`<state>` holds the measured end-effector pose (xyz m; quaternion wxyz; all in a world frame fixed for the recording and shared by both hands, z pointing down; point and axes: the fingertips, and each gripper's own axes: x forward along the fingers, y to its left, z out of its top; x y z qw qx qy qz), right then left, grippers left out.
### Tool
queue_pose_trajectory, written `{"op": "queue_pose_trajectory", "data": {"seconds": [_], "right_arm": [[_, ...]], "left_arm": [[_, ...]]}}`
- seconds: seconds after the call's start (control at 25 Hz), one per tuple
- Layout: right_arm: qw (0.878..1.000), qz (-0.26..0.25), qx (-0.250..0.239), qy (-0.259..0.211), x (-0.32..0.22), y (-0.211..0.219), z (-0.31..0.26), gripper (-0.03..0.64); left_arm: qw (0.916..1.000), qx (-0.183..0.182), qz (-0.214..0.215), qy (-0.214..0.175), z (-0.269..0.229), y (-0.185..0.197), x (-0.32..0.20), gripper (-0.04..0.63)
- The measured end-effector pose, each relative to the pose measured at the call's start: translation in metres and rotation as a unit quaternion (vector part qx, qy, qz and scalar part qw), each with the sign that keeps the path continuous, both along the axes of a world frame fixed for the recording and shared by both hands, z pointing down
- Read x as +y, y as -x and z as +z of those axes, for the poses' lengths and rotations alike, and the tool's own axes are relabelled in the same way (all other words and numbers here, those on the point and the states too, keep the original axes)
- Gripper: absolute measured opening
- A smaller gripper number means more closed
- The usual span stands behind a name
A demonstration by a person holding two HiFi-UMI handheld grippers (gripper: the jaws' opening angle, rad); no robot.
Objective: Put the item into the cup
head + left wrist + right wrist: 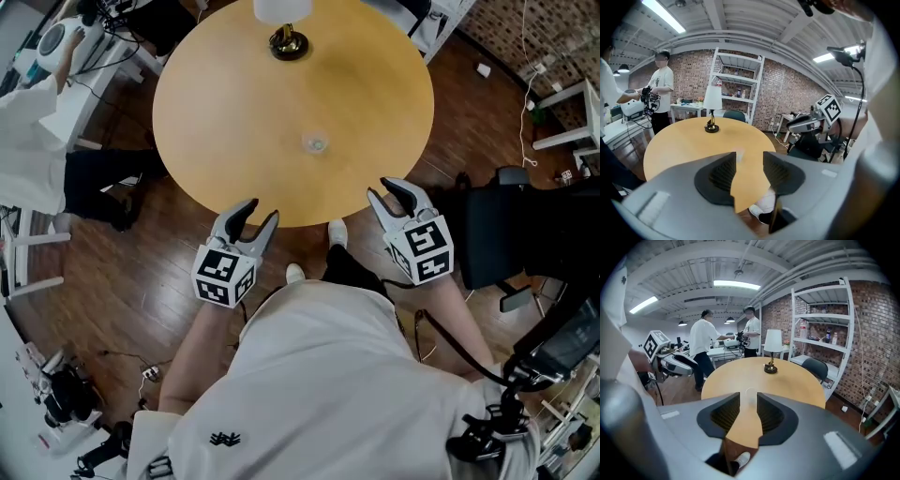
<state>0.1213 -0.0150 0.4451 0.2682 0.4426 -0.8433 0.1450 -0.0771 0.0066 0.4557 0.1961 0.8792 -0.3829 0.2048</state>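
The clear cup [315, 143] stands mid-way across the counter [216, 112], far of the left gripper [262, 212] and right gripper [386, 194], in line with the right one's fingers (both pairs parted, holding nothing).

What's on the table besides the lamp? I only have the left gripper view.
Observer: A small clear cup, near the middle of the table in the head view.
Operator: Right claw holding anything?
Observer: No. The right claw is open, with only tabletop and the distant cup showing between its jaws.
Operator: Any item to load?
Observer: None that I can see. The head view shows the whole top: just the lamp and the cup.
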Motion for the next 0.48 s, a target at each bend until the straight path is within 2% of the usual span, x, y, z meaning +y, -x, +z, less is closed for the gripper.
{"op": "queue_pose_trajectory", "data": {"seconds": [0.24, 0.48], "right_arm": [[0.999, 0.05, -0.005, -0.014, 0.072, 0.006, -0.014, 0.124], [0.998, 0.062, -0.008, -0.024, 0.119, 0.024, -0.02, 0.124]], "left_arm": [[0.9994, 0.021, 0.025, -0.008, -0.002, 0.022, 0.051, 0.161], [0.9989, 0.028, 0.036, -0.012, 0.002, 0.038, 0.086, 0.161]]}}
